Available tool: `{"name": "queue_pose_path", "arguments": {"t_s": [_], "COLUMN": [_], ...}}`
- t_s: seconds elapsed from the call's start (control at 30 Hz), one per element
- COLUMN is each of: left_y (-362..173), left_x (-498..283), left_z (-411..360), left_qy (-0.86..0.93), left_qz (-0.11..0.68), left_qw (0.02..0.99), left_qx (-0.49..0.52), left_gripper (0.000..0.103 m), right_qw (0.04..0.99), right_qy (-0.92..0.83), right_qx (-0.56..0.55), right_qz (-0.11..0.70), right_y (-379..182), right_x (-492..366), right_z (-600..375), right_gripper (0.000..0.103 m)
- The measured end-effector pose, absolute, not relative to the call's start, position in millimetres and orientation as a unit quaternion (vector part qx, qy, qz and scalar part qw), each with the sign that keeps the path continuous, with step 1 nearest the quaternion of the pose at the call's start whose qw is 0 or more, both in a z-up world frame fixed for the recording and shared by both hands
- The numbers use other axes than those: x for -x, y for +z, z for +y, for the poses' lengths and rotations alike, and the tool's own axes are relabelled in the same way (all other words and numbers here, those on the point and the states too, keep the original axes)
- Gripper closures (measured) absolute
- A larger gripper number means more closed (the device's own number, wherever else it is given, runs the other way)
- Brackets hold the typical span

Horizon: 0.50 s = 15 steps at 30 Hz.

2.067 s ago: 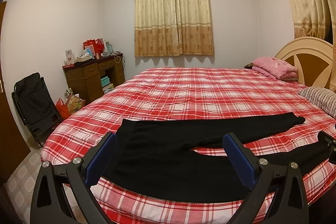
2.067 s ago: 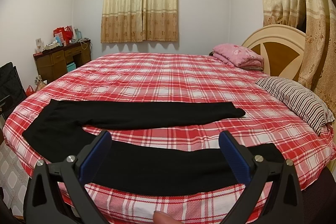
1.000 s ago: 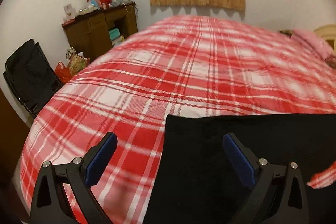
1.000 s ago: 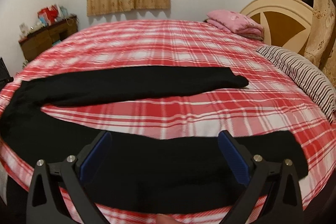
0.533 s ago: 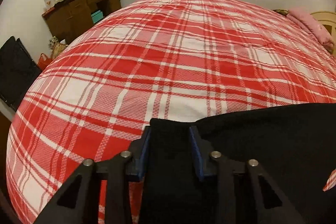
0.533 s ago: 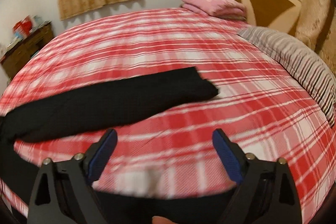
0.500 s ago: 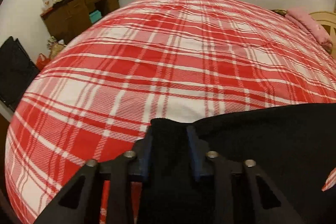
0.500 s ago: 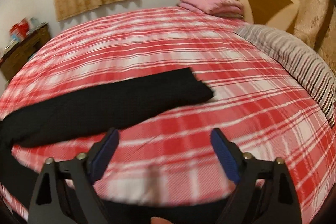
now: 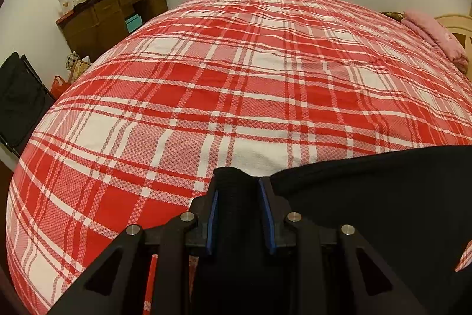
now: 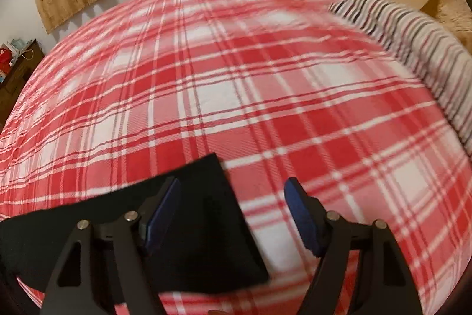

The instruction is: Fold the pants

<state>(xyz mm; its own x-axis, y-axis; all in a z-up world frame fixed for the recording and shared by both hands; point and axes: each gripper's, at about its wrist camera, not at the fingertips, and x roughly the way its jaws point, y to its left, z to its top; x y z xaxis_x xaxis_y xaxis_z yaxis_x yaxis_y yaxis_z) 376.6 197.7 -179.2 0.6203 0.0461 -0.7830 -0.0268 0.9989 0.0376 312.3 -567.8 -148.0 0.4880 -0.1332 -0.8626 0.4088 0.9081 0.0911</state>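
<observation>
Pants (image 9: 368, 197) lie flat on the big bed with the red and white checked bedspread (image 9: 236, 84). They are black, soft and thin, and they look smooth with few wrinkles. One end sits near the front edge of the bed. A long leg stretches across toward the side with the striped pillow (image 10: 419, 49).

The step in hand looks like grabbing the pants at both ends so they can be folded.

The left gripper (image 9: 240, 211) is pinched tight on a bunched corner of the black cloth, which stands up in a little hump between its blue pads (image 9: 212, 220). This looks like the waist end, but I cannot be sure.

The right gripper (image 10: 230, 214) is over the end of a pant leg (image 10: 206, 226). Its jaws are closing but are not on the cloth yet. The leg's square end lies between them, nearer the left pad, and the right pad is over bare bedspread. This picture is blurry.

Next, I think the right gripper needs to go down to the hem and finish its pinch. Then both ends can be lifted together and one leg laid over the other. If it grabs too little cloth, the leg may slip out.
</observation>
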Motion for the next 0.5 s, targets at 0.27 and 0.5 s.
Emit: {"name": "queue_pose_path", "arguments": {"t_s": [0.27,0.5], "left_y": [-177.5,-158.0], "left_x": [-375.1,-360.3], "left_z": [185.4,203.3], "left_qy": [-0.001,-0.011], "left_qz": [0.427,0.395], "left_qw": [0.902,0.919], "left_qx": [-0.062,0.004], "left_gripper": [0.09,0.091], "right_qw": [0.847,0.88], "right_qy": [-0.121,-0.097], "right_qx": [-0.123,-0.084], "right_qz": [0.502,0.457], "right_y": [-174.5,-136.3], "right_x": [-326.3,-298.6], "right_z": [-561.8,-530.9], "right_gripper": [0.068,0.093]}}
